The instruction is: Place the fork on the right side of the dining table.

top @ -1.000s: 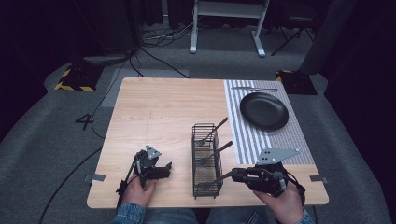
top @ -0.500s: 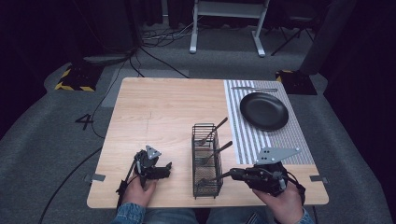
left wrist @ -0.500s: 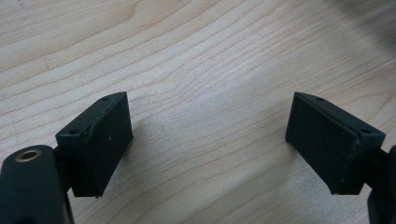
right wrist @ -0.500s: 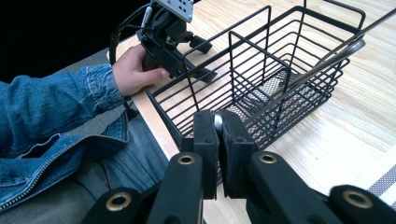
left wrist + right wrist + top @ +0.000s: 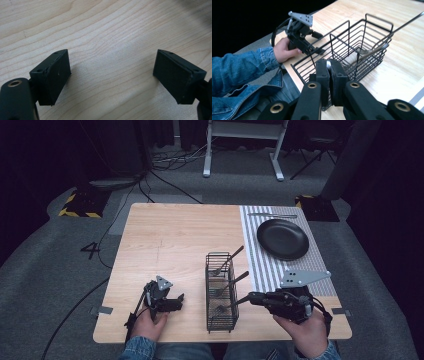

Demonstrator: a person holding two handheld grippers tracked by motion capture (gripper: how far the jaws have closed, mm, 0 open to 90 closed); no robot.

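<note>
A black wire basket [image 5: 221, 292] stands near the table's front edge with three metal utensils leaning out of it to the right. My right gripper [image 5: 251, 296] is shut on the handle end of the nearest utensil [image 5: 234, 303], just right of the basket. In the right gripper view the jaws [image 5: 328, 67] pinch a silvery handle tip against the basket [image 5: 352, 50], and another utensil [image 5: 374, 47] leans over its far rim. My left gripper [image 5: 175, 301] rests open on bare wood left of the basket, with nothing between its jaws [image 5: 111, 72].
A black plate [image 5: 282, 238] lies on a striped placemat [image 5: 260, 265] at the right, with cutlery [image 5: 272, 215] beyond it. The light wooden table [image 5: 170, 235] is bare to the left. A denim sleeve [image 5: 239, 67] and the left gripper [image 5: 304, 37] are visible past the basket.
My right gripper has edged slightly toward the basket, still holding the utensil handle. The left gripper has stayed put.
</note>
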